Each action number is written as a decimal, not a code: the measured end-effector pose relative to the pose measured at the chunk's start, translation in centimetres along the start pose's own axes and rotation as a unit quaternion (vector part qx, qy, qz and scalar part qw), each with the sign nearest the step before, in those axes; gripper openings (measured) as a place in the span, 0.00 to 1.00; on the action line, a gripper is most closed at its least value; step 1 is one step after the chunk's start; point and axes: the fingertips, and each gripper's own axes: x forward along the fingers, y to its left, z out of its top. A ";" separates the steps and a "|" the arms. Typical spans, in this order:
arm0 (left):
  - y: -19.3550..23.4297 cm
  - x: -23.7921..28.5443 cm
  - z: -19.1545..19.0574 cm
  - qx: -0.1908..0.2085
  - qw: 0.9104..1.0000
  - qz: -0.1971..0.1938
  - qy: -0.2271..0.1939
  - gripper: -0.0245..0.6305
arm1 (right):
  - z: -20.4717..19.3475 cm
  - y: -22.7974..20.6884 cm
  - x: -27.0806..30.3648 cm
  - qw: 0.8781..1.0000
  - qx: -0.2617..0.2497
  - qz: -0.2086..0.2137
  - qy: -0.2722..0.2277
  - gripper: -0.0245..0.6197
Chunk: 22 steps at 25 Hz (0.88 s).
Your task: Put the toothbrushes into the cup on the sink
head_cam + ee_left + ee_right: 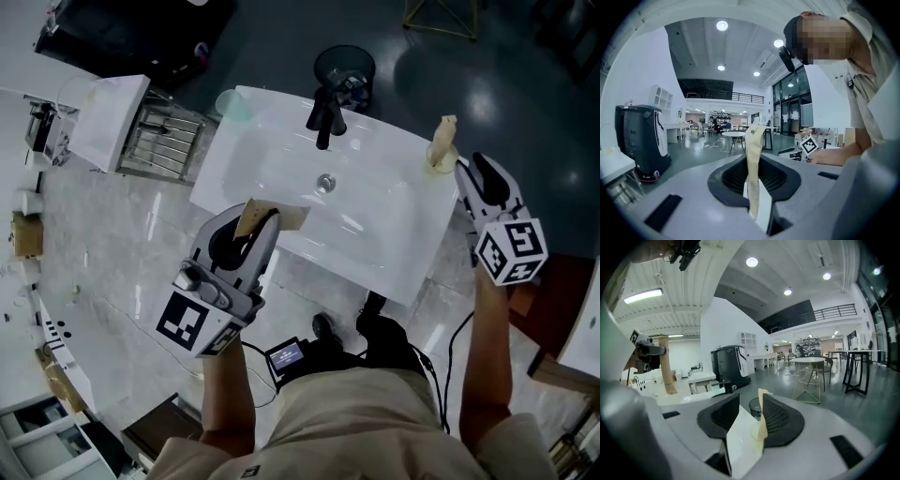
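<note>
White and glossy, the sink (394, 267) fills the middle of the head view, its black faucet (323, 117) at 12 o'clock from the drain (325, 183). On the rim at 2 o'clock from the drain stands a small pale cup (438, 162). A cream toothbrush (444, 134) stands in it, leaning a little, its top well above the cup's mouth.

The right gripper (472, 167) hangs just beside the cup, at its 4 o'clock, with the claw spread wide. In the right gripper view the brush and the cup's round mouth show in the gap between the black pads. The brush is near the right-hand pad, though whether they touch cannot be told, and the other pad stands well clear.

At 7 o'clock from the drain, over the sink's front edge, the left gripper (260, 221) has its claw pinched on a second toothbrush (754, 154). In the left gripper view this brush rises upright between the ribbed pads.

Beyond the sink at 12 o'clock, on the dark floor, sits a black wire bin (344, 66) holding a few items too small to name. At the sink's rear left corner, about 10 o'clock from the drain, a faint greenish round shape (234, 103) shows. Whether it is another cup cannot be told.
</note>
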 end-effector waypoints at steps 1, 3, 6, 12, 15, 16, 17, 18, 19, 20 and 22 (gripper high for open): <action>0.2 -0.6 0.2 0.002 1.000 0.002 -0.002 0.13 | 0.7 1.0 -0.5 1.000 -0.002 0.003 -0.006 0.27; 0.3 -2.3 0.9 -0.002 1.000 0.001 -0.014 0.13 | 1.8 3.2 -1.5 1.000 -0.006 0.007 -0.017 0.27; 0.8 -5.5 2.0 -0.003 0.999 0.005 -0.036 0.13 | 4.0 6.6 -3.0 0.999 -0.021 0.014 -0.034 0.27; 4.2 -13.7 0.3 -0.001 0.998 0.017 -0.053 0.13 | 5.9 15.1 -4.3 0.997 -0.063 0.015 -0.043 0.26; 7.4 -18.8 -1.5 0.001 0.998 0.013 -0.061 0.13 | 6.2 20.6 -4.8 0.996 -0.073 -0.005 -0.047 0.25; 8.7 -20.8 -1.9 -0.001 0.998 0.009 -0.065 0.13 | 6.5 22.8 -4.9 0.996 -0.075 -0.012 -0.050 0.25; 10.1 -22.8 -2.1 -0.002 0.998 0.004 -0.069 0.13 | 6.8 25.1 -5.1 0.996 -0.076 -0.020 -0.052 0.25; 11.5 -24.9 -2.2 -0.003 0.997 -0.003 -0.072 0.13 | 7.1 27.6 -5.4 0.995 -0.077 -0.030 -0.054 0.24; 12.9 -27.0 -2.0 -0.003 0.997 -0.010 -0.076 0.13 | 7.5 30.2 -5.6 0.995 -0.077 -0.039 -0.055 0.24; 14.3 -29.2 -1.7 -0.003 0.997 -0.017 -0.081 0.13 | 8.0 32.8 -5.9 0.994 -0.078 -0.047 -0.056 0.24; 17.0 -33.2 -0.8 0.000 0.995 -0.033 -0.092 0.13 | 9.2 38.0 -6.1 0.993 -0.081 -0.060 -0.059 0.23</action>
